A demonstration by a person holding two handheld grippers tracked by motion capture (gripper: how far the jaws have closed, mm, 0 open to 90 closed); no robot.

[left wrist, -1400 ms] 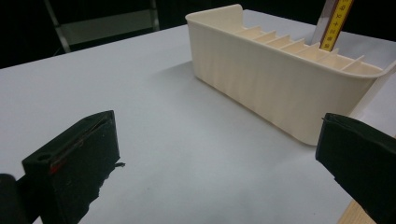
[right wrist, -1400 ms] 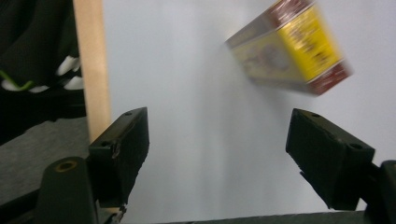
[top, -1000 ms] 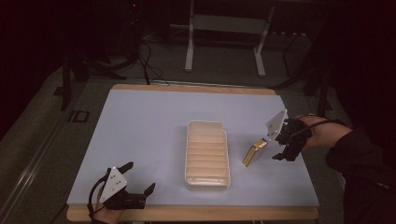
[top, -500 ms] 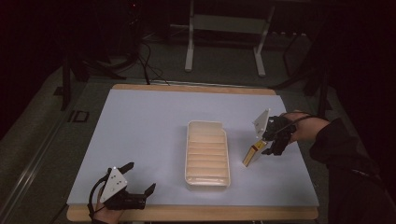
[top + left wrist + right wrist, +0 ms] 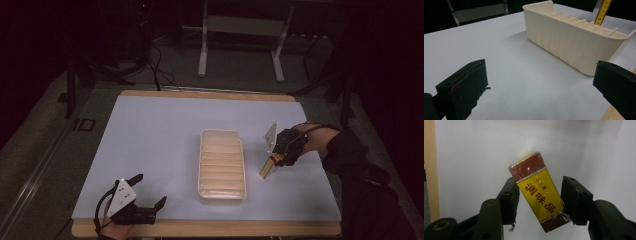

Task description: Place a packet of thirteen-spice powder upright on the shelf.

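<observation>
A small box (image 5: 537,190) with a yellow label and brown ends sits tilted between the jaws of my right gripper (image 5: 537,193), which is shut on it. In the high view the box (image 5: 267,167) hangs slanted just right of a cream ribbed tray (image 5: 220,133) at the table's middle, with the right gripper (image 5: 279,156) above it. My left gripper (image 5: 148,190) rests at the table's front left, open and holding nothing. In the left gripper view its jaws stand wide apart, facing the tray's side wall (image 5: 564,42), with the box (image 5: 602,12) showing beyond the tray.
The table has a pale blue top (image 5: 155,135) with a wooden front edge (image 5: 210,228). Metal stand legs (image 5: 202,55) and cables lie on the dark floor beyond the far edge.
My right gripper has moved left toward the tray with the box in it. The left gripper has stayed put.
</observation>
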